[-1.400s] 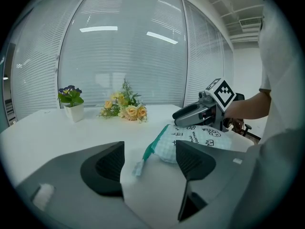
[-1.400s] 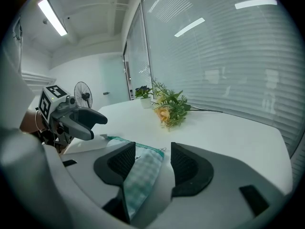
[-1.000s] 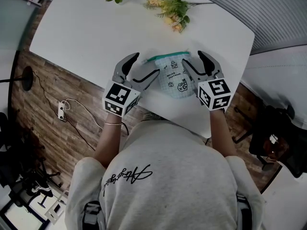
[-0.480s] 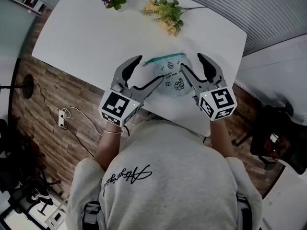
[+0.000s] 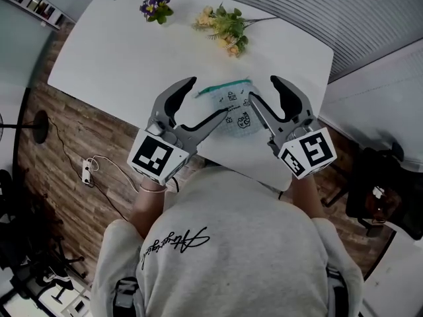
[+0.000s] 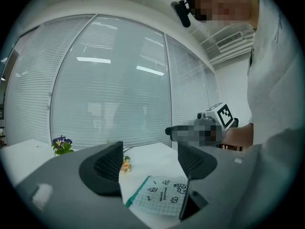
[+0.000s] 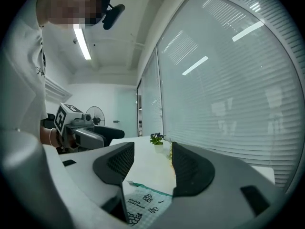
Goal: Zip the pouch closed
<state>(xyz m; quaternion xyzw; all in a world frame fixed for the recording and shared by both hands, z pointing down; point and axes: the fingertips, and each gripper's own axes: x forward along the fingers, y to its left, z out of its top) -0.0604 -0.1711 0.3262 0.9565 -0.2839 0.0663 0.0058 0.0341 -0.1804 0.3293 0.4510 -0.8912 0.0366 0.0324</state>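
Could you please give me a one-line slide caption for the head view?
A person holds the left gripper and right gripper, both open, above a printed pouch on a white table, flowers beyond.

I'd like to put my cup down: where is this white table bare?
Bare: the white table's left side near the purple flowers, and its right end past the yellow flower bunch. Crowded: the near edge, left gripper and right gripper over the pale printed pouch.

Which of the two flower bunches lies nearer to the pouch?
The yellow bunch with green leaves, lying beyond the pouch. The small purple bunch sits farther away, near the far left corner of the table.
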